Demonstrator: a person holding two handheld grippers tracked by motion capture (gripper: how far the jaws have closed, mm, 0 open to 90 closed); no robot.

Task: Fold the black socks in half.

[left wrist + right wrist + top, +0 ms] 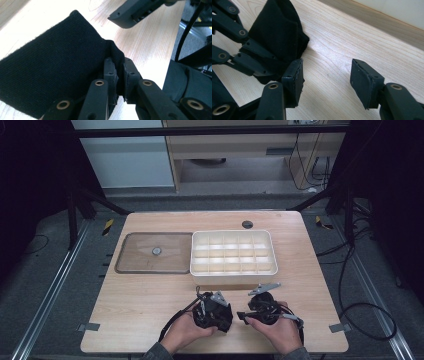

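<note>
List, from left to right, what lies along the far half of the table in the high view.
Brown tray lid with its round knob → white compartment box, touching the lid's right edge.

Inspector A: Cloth (pixel 55 67) plain black, fine ribbed weave. Both grippers black; brass-coloured rivets on the left gripper (pixel 120 75).

Inspector B: Table (pixel 150 295) light wood grain. Compartment box (pixel 232 252) cream. Tray (pixel 154 253) brown, grey-rimmed.
</note>
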